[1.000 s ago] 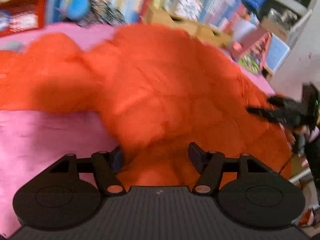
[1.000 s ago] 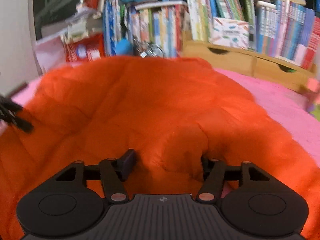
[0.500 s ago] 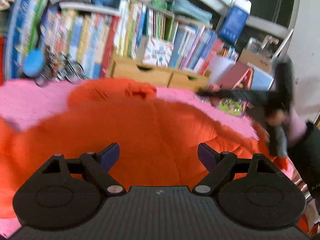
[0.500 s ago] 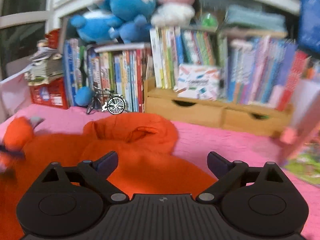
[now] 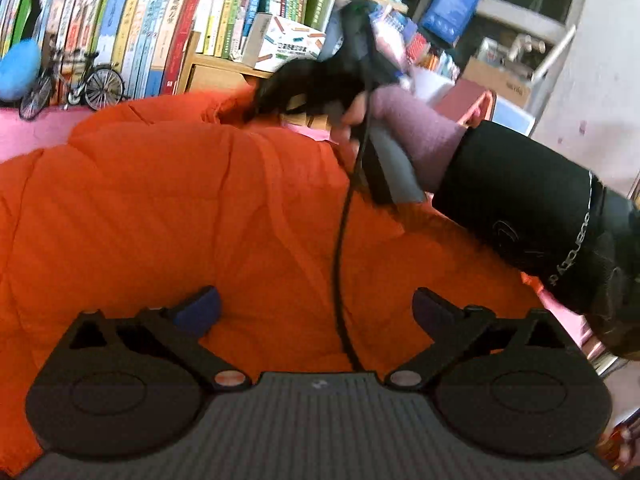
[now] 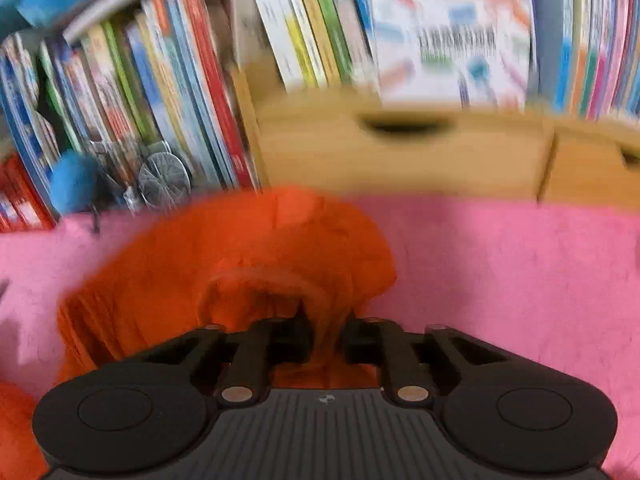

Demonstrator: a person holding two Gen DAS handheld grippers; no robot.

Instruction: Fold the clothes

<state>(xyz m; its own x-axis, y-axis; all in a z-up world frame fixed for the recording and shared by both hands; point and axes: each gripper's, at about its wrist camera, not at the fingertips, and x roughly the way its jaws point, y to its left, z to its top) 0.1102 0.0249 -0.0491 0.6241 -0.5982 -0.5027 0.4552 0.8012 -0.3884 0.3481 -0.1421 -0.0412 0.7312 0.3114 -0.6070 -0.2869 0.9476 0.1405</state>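
Note:
A puffy orange jacket (image 5: 180, 208) lies spread over the pink cloth (image 5: 24, 136). My left gripper (image 5: 316, 304) hovers open above its near part, nothing between the fingers. In the left wrist view my right gripper (image 5: 280, 92) reaches across to the jacket's far edge, held by a hand (image 5: 360, 108) with a purple cuff and black sleeve; its cable (image 5: 340, 264) hangs over the jacket. In the right wrist view my right gripper (image 6: 326, 332) is shut on a bunched fold of the orange jacket (image 6: 256, 264), near its far hood end.
Shelves of upright books (image 5: 132, 32) and wooden drawers (image 6: 400, 148) stand right behind the pink cloth (image 6: 520, 264). A small model bicycle (image 5: 68, 84) and a blue plush ball (image 5: 18, 68) sit at the shelf's foot. Boxes (image 5: 500, 80) are stacked at the right.
My right gripper went from open to shut on the jacket's far fold after moving forward toward the shelf. My left gripper stayed open and drew back over the jacket.

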